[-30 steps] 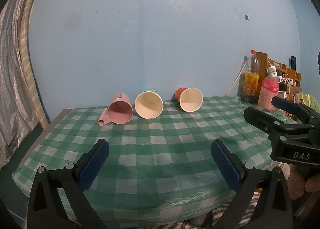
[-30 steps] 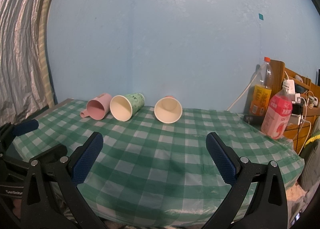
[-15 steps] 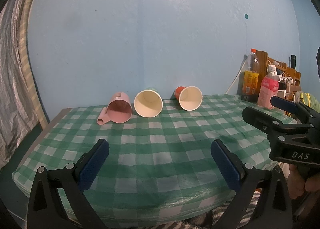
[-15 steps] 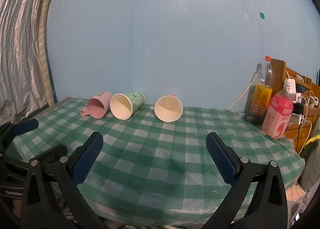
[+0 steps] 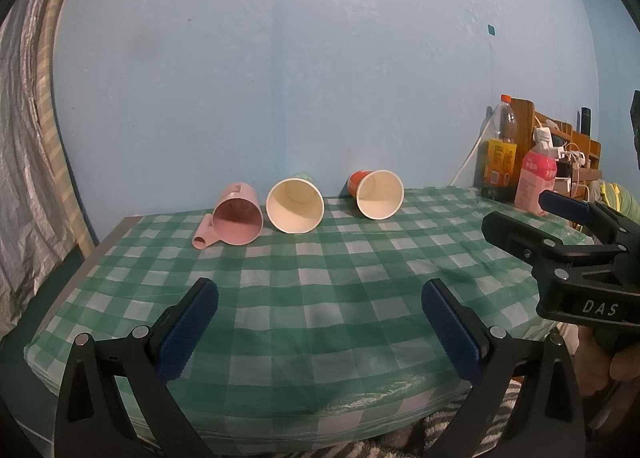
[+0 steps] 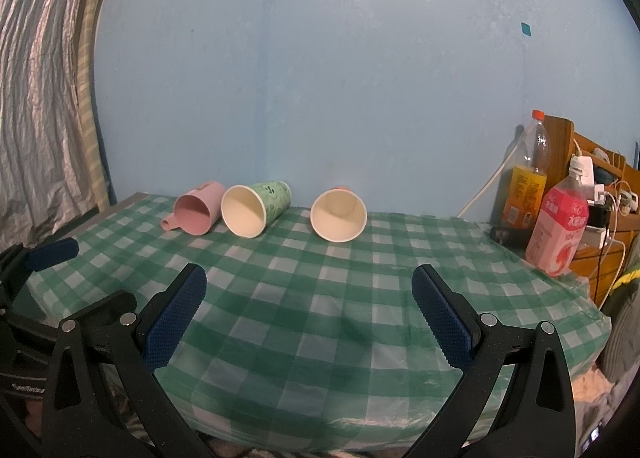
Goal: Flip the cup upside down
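My left gripper (image 5: 320,322) and right gripper (image 6: 308,310) both gape wide, holding nothing; the three cups (image 6: 339,215) lie sideways, well beyond my fingertips.

Left wrist cam: we sit low at the near edge of the checked table (image 5: 320,298), facing the blue wall (image 5: 320,58), cups far off. Right wrist cam: same height and heading, set further right. Both share the pink mug (image 5: 238,214) (image 6: 198,209), two paper cups, the bottles on the right. Each cam catches the other gripper at its frame edge.
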Tool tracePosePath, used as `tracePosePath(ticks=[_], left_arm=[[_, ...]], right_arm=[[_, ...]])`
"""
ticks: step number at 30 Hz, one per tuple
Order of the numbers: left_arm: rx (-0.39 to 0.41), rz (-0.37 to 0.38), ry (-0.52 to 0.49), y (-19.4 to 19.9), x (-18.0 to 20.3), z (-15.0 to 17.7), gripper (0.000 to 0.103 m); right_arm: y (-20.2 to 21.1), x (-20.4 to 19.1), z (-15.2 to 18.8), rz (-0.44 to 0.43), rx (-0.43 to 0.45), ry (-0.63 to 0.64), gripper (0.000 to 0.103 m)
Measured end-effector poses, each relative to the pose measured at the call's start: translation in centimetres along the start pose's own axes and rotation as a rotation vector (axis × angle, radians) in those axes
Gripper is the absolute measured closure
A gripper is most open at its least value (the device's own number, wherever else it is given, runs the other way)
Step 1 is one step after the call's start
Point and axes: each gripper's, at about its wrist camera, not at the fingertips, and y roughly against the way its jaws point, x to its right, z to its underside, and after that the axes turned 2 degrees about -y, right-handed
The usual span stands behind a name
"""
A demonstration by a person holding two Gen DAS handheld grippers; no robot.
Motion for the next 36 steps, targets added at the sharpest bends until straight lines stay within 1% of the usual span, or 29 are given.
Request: tracePosePath(ticks=[9,13,18,22,24,29,32,35,36], left_arm=[[-0.005,0.003,-0.011,-0.2,0.0,0.0,0.000],[-0.012,-0.002,-0.017,-0.7,-0.1,-0.6,0.000],[-0.031,-0.004,-0.026,-2.0,-0.6,-2.1,0.000],[-0.052,-0.033,-0.047,-3.6,-1.2,-4.1,0.000],[-0.081,-0.044,-0.060,-4.8,-1.5,-5.3,0.000],[-0.179,-0.044,-0.086,-8.6,-1.8,-8.3,0.000],[-0.231,-0.031,-0.068,-11.1,-2.1,-10.1,0.000],[-0.281,-0.046,-0.072,-13.7,-2.0,-11.8,0.000],[-0.304,-0.062,-0.072,-14.7,-2.0,-12.3,0.000]], right_arm=[[-0.4,0.0,0.1,-0.003,-0.014,-0.001,0.002],[-0.9,0.0,0.1,-0.015,-0.026,-0.002,0.002],[-2.6,1.1,-0.6,-0.058,-0.076,-0.046,0.002],[-4.2,2.4,-1.9,-0.087,-0.119,-0.094,0.002],[-4.8,2.9,-2.7,-0.092,-0.128,-0.109,0.002],[-7.3,3.7,-5.7,-0.128,-0.173,-0.136,0.002],[-9.2,3.9,-7.9,-0.140,-0.212,-0.146,0.002],[-11.1,3.8,-9.9,-0.168,-0.259,-0.144,0.002],[-11.7,3.8,-10.4,-0.174,-0.275,-0.142,0.002]])
